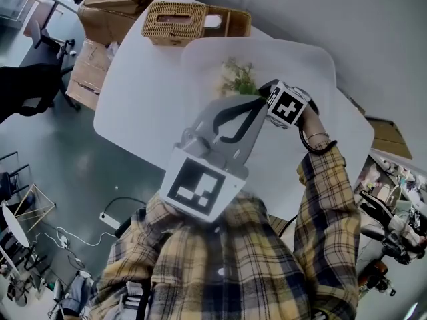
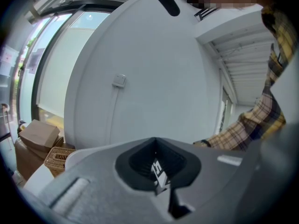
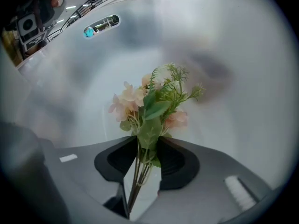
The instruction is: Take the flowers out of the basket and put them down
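Note:
A small bunch of pale pink flowers with green leaves (image 1: 239, 79) (image 3: 154, 101) is over the white table (image 1: 147, 99), far from the wicker basket (image 1: 177, 22) (image 2: 56, 160) at the table's back edge. My right gripper (image 1: 263, 93) (image 3: 142, 146) has the stems between its jaws. A strip of white table shows beside the stems, so the pads do not press on them. My left gripper (image 1: 255, 107) (image 2: 160, 174) is raised close to my chest, its jaws together with nothing in them, pointing toward the right gripper.
Cardboard boxes (image 1: 113, 5) (image 2: 37, 134) stand on the floor behind the basket. A light wooden holder (image 1: 230, 22) sits next to the basket. An office chair (image 1: 40, 35) is at the far left; cables lie on the floor (image 1: 60, 235).

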A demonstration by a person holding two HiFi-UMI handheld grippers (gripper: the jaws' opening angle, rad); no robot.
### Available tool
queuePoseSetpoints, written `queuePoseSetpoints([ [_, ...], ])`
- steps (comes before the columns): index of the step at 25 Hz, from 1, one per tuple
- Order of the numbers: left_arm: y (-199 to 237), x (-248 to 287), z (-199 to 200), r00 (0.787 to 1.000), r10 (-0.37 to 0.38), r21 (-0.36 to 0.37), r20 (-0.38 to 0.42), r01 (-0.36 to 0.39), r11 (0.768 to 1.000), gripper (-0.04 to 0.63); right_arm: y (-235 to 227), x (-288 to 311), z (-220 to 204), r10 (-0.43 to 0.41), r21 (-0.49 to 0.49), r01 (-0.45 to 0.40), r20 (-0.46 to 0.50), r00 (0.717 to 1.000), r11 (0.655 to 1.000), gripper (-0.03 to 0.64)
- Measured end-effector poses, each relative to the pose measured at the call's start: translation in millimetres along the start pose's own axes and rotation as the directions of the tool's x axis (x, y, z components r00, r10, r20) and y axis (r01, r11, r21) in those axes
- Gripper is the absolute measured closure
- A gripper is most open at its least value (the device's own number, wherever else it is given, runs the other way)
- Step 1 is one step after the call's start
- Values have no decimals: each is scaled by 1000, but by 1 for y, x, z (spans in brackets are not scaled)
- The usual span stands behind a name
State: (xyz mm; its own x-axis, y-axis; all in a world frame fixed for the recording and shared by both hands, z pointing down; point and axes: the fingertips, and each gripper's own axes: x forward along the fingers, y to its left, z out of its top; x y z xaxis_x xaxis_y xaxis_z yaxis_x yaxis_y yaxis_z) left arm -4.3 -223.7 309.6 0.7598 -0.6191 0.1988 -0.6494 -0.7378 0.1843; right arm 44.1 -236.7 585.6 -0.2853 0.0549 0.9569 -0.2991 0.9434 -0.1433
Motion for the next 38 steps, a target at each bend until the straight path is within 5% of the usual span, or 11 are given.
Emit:
queuePoseSetpoints([
  [6,0,0,1,1000,1,1,1,-1,1000,594,-1,-1,-1,0,-15,1,13,1000,1000,552],
  [16,-7,-7,6,1000,-3,17,15,2,1000,594,14,-17,8,36,14,-37,47,998,999,571],
  [38,-52,-70,35,995,-34,85,98,25,996,594,59,-124,59,-141,-3,144,200,970,990,572],
])
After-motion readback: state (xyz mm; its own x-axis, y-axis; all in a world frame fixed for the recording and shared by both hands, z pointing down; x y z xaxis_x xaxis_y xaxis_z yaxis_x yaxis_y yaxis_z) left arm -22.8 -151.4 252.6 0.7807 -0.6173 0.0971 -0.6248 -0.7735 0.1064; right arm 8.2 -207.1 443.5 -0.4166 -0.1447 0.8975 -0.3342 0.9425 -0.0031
